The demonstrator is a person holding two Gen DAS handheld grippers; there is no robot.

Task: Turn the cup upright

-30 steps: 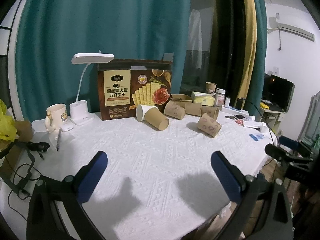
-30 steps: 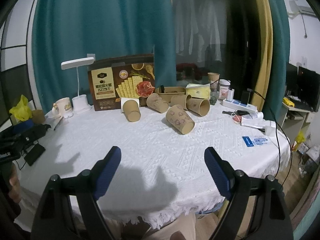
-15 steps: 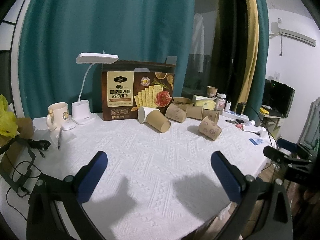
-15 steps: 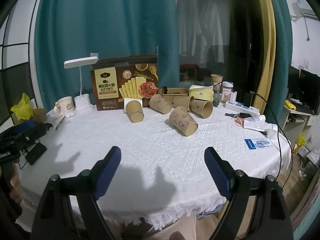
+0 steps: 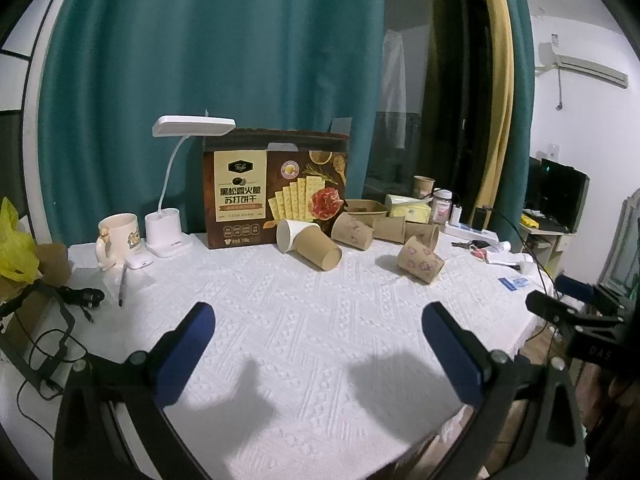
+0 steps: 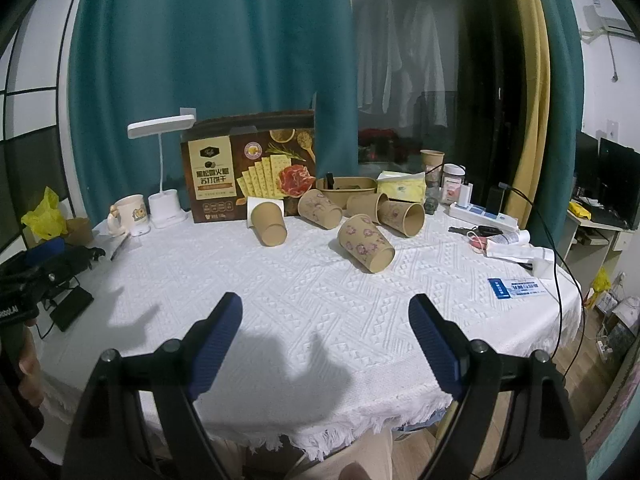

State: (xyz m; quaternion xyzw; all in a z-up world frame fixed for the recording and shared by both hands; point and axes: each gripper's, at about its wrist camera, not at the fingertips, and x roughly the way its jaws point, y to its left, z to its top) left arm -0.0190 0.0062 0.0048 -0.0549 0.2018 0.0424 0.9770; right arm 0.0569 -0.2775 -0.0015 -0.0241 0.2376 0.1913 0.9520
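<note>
Over the near edge of the table (image 6: 280, 320) we hold both tongs wide and empty: the left gripper (image 5: 318, 344) and the right gripper (image 6: 325, 334) hang above bare white cloth, well apart from any cup. The paper cups lie on their sides toward the far edge, in front of the cracker box (image 6: 248, 170). The flowered cup (image 6: 366, 249) lies nearest the right gripper, mouth toward us; the plain cup (image 6: 270, 224) lies nearer the middle. We judge the task not yet begun: this is the approach. Next we likely need to reach forward, straddle one cup's wall with the fingers, close gently so the paper does not crush, and tip it onto its base.
</note>
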